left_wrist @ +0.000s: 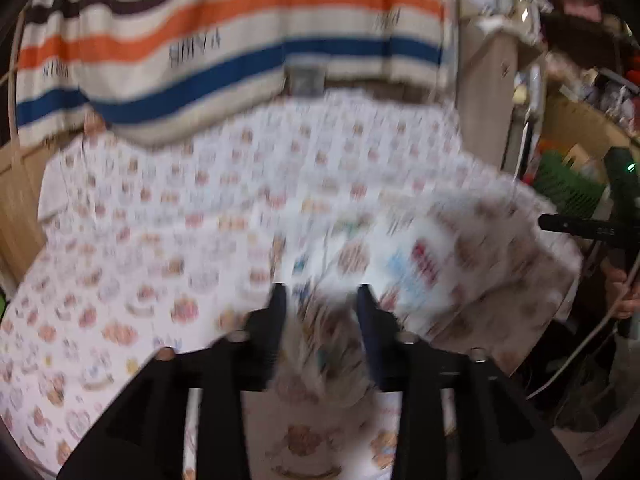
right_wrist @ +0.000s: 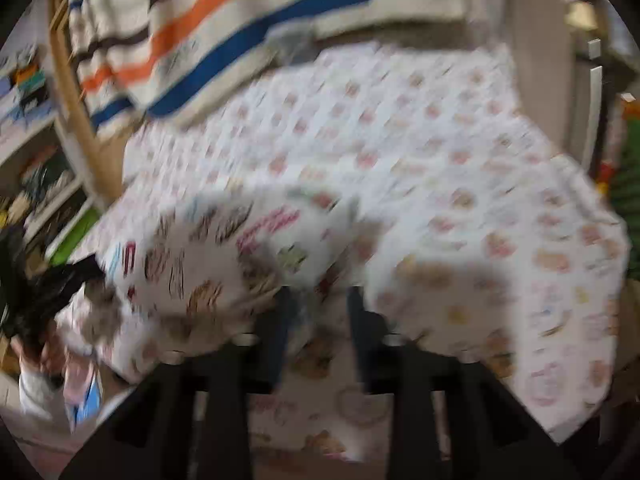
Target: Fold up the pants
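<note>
- In the left wrist view, a bunched fold of the pants (left_wrist: 320,344) is seen between the two black fingers of the left gripper (left_wrist: 322,300); the fingers are set around the cloth, but the blur leaves it unclear whether they are pressed shut on it.
- From that bunch the pants are spread up and to the right as a lifted, rumpled sheet of thin white fabric printed with coloured and dark motifs.
- In the right wrist view, cloth of the pants (right_wrist: 224,256) is likewise caught between the dark fingers of the right gripper (right_wrist: 318,300), and the garment is draped away to the left in soft, rounded folds; whether these fingers are clamped cannot be told either.
- Under and around the pants a tablecloth (left_wrist: 140,240) is laid, white and flat, patterned with rows of small pink and orange shapes.
- At the right edge of the left wrist view, the right gripper (left_wrist: 576,226) is seen as a dark bar, with a hand (left_wrist: 622,292) below it.
- Beyond the table a striped blanket (left_wrist: 224,36) is hung, cream with brown, orange and blue bands.
- Shelves (right_wrist: 36,152) with blurred clutter are seen at far left in the right wrist view.
</note>
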`<control>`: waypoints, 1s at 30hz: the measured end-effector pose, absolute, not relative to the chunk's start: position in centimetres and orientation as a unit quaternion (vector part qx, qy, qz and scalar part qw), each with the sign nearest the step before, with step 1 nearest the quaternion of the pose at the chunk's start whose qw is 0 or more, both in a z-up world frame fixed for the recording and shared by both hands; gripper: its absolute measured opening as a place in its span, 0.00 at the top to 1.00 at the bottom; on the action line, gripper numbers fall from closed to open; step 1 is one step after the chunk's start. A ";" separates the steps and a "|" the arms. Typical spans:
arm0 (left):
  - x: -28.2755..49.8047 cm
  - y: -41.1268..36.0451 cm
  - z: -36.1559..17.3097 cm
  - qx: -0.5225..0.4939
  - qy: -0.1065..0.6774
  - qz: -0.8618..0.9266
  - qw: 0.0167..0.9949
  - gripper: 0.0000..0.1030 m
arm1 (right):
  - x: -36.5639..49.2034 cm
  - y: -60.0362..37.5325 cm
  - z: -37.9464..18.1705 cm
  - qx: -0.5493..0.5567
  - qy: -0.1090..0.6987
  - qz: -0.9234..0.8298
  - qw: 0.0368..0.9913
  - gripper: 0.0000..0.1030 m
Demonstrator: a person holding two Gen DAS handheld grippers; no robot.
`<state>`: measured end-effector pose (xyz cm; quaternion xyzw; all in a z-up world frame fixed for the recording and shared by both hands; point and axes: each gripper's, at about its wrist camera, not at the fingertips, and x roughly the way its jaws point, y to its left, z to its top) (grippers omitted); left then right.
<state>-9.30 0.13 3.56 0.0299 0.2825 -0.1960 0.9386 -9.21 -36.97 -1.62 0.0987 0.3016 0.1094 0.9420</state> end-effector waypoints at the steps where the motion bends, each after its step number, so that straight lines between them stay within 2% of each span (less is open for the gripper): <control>1: -9.3 0.2 4.5 0.023 0.269 -0.203 0.941 0.58 | -9.4 -37.4 -0.8 0.101 0.283 0.097 0.949 0.59; 5: -7.7 -0.4 7.2 -0.004 0.233 -0.214 0.949 0.58 | -8.2 -36.6 1.3 0.092 0.249 0.099 0.959 0.59; 7: -6.1 -1.5 7.5 -0.009 0.238 -0.213 0.948 0.58 | -7.0 -34.8 1.5 0.082 0.248 0.126 0.957 0.69; 9: -4.1 -2.9 6.9 -0.020 0.254 -0.217 0.942 0.64 | -5.7 -32.5 0.9 0.075 0.261 0.152 0.950 0.76; 10: -3.3 -3.7 6.2 -0.026 0.268 -0.218 0.938 0.74 | -5.3 -31.8 0.5 0.077 0.264 0.162 0.948 0.79; 11: -2.2 -4.7 5.2 -0.023 0.290 -0.217 0.932 0.82 | -4.8 -31.0 0.0 0.075 0.271 0.163 0.946 0.80; 13: -1.0 -5.8 3.1 0.001 0.327 -0.169 0.930 0.88 | -3.7 -29.8 -1.5 0.055 0.286 0.140 0.946 0.82; 15: 0.5 -5.1 0.6 0.007 0.363 -0.085 0.928 0.90 | -2.6 -30.1 -3.1 0.049 0.305 0.123 0.943 0.83; 18: 1.6 -2.9 -2.0 -0.039 0.401 -0.077 0.912 0.91 | -1.7 -31.5 -4.2 0.079 0.311 0.146 0.936 0.88; 23: 1.0 -3.0 -2.0 -0.026 0.388 -0.066 0.919 0.91 | -0.8 -30.6 -4.4 0.053 0.304 0.132 0.942 0.88; 26: 0.3 -2.3 -1.1 -0.042 0.377 -0.080 0.922 0.92 | -1.3 -31.2 -3.8 0.075 0.305 0.139 0.939 0.88; 27: -0.1 -2.0 -0.5 -0.045 0.366 -0.087 0.926 0.91 | -1.7 -31.7 -3.4 0.086 0.301 0.144 0.939 0.88; 28: -0.9 -1.9 0.3 -0.043 0.350 -0.093 0.931 0.81 | -2.3 -32.4 -2.9 0.097 0.294 0.144 0.940 0.83; 29: -1.8 -1.8 1.1 -0.037 0.333 -0.098 0.937 0.61 | -3.0 -33.1 -2.5 0.106 0.284 0.133 0.944 0.75; 30: -2.3 -1.7 1.7 -0.033 0.323 -0.102 0.940 0.51 | -3.7 -34.0 -2.3 0.116 0.271 0.113 0.949 0.51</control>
